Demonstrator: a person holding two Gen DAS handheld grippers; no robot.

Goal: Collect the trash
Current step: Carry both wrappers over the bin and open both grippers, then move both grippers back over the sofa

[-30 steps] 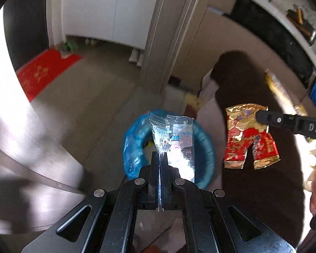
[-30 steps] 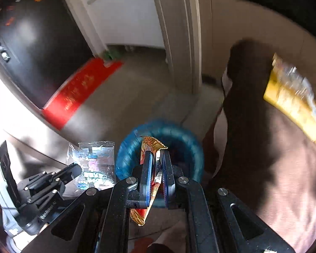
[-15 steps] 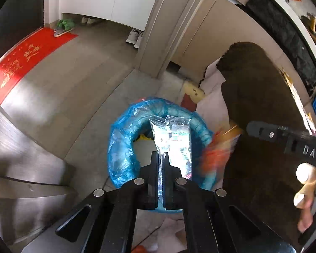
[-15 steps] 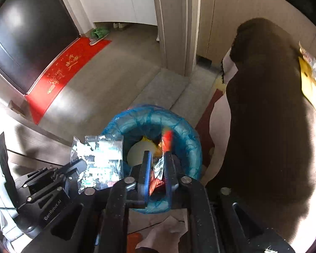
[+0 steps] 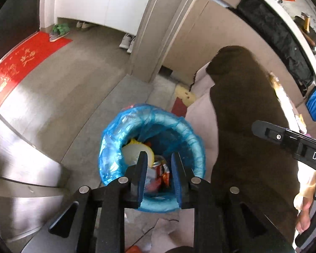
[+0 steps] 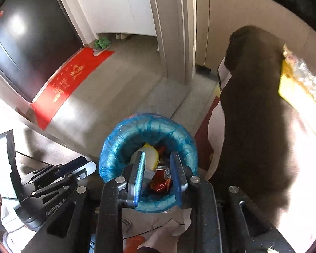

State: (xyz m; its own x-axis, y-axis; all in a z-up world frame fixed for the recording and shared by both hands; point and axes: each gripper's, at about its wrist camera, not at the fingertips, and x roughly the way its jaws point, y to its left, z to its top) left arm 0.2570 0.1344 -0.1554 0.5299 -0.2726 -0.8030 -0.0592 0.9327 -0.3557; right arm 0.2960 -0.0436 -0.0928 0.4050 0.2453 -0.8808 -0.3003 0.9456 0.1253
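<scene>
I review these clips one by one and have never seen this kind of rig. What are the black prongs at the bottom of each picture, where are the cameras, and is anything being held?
There is no robot here: a person holds a hand gripper in each hand, and a fisheye camera on each looks forward along its two fingers. So the black prongs are the left gripper in one view and the right gripper in the other. Both point down over a bin lined with a blue bag. Their jaws have just been opening, and nothing sits between them now. Wrappers and a red can lie inside the bin. A yellow packet lies on the brown surface at right.
</scene>
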